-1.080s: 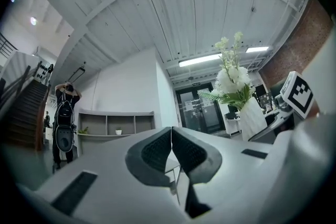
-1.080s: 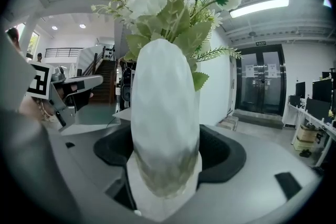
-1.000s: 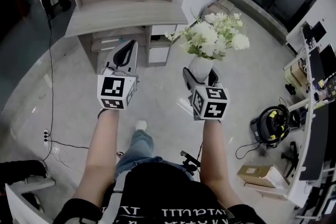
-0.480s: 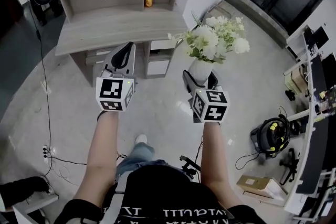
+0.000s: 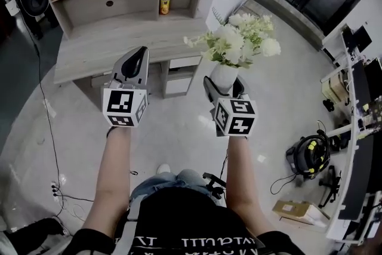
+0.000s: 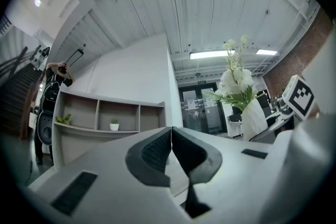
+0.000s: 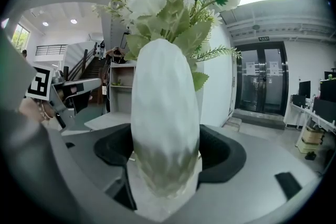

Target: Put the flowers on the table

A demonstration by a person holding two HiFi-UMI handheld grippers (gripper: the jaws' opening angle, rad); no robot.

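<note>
Between right gripper (image 5: 222,85) fingers (image 7: 226,152), flowers (image 5: 237,43) in likely ceramic vase (image 7: 165,113), left gripper (image 5: 136,60) closed

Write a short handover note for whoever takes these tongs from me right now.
Left tongs: shut, holding nothing, held up in the air.
Right tongs: shut on the white vase, which is upright with the flowers in it.
Table: the grey one ahead, in front of the shelves.
Done: vase picked up and carried.
Left: bring the vase over the table top, set it down upright, open the right tongs.
</note>
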